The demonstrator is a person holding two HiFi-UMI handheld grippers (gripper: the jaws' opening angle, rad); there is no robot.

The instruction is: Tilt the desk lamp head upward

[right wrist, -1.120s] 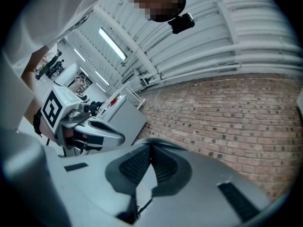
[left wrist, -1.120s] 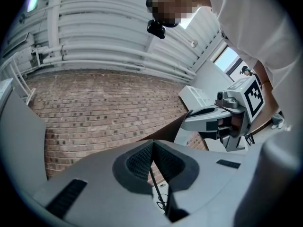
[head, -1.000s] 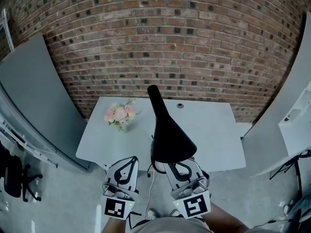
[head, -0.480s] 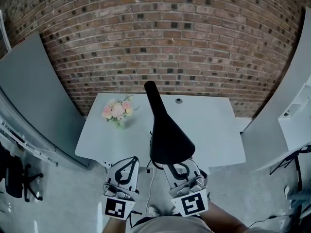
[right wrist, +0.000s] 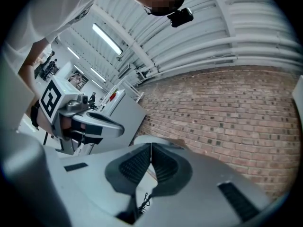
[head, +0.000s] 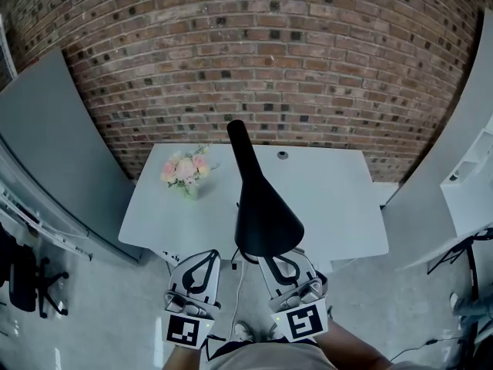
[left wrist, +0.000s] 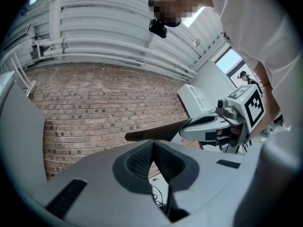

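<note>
Closed fingers just below the black desk lamp head, poised for an upward nudge

Both pairs of fingers pressed together, holding nothing. Best to slide the right gripper beneath the head's near rim, over the desk's front part, and lift slowly without shifting the base. Left gripper alongside, both low, close to the body, pointing forward.
</note>
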